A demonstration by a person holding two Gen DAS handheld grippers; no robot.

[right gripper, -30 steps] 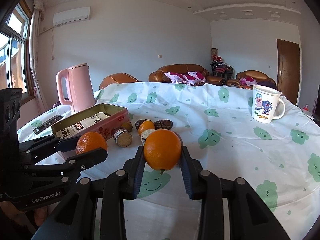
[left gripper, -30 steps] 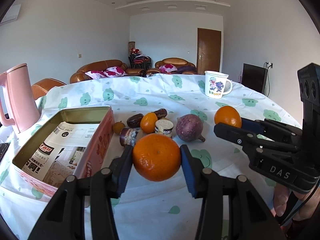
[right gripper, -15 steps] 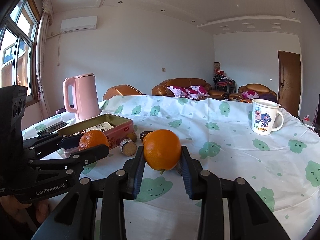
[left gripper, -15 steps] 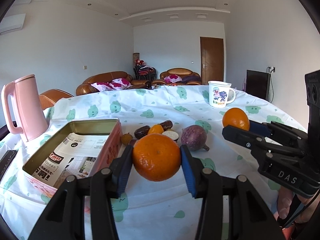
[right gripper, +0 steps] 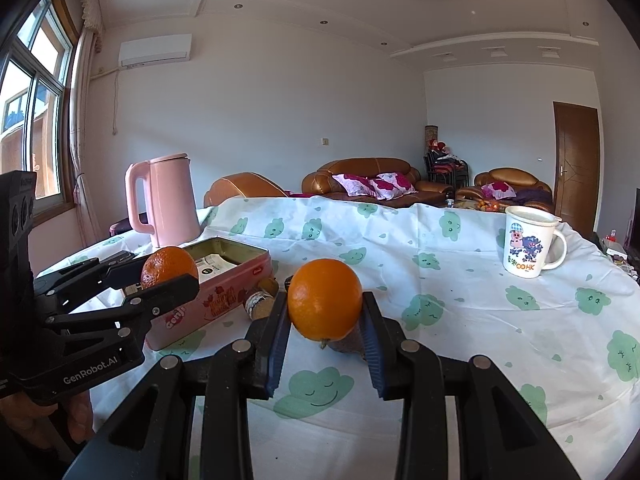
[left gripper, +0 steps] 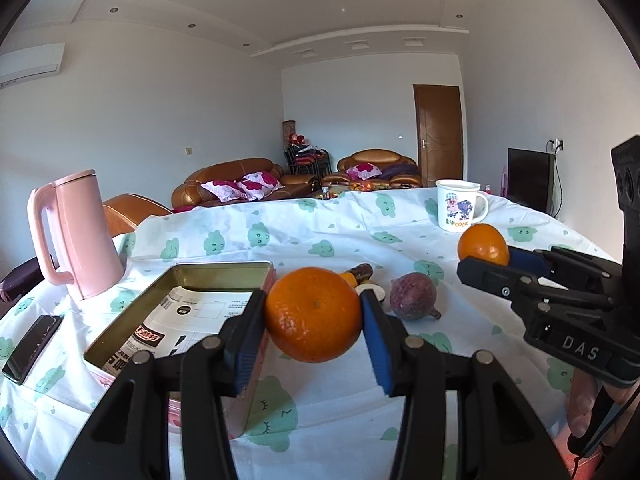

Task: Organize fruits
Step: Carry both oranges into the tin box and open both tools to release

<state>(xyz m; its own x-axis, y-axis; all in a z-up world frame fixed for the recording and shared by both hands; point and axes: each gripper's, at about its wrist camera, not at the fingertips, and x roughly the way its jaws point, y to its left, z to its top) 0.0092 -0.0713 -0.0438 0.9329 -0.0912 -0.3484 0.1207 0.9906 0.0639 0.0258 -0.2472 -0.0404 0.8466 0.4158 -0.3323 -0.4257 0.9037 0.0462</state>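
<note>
We've got both fruits up off the cloth now. Left gripper clamps the mandarin, lifted higher vs a sec ago, just right of the tin; right gripper clamps the orange. Tin's prob. next.

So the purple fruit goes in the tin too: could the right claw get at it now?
Probably not yet: the right claw is shut on an orange, though the purple fruit lies just beneath it.
</note>
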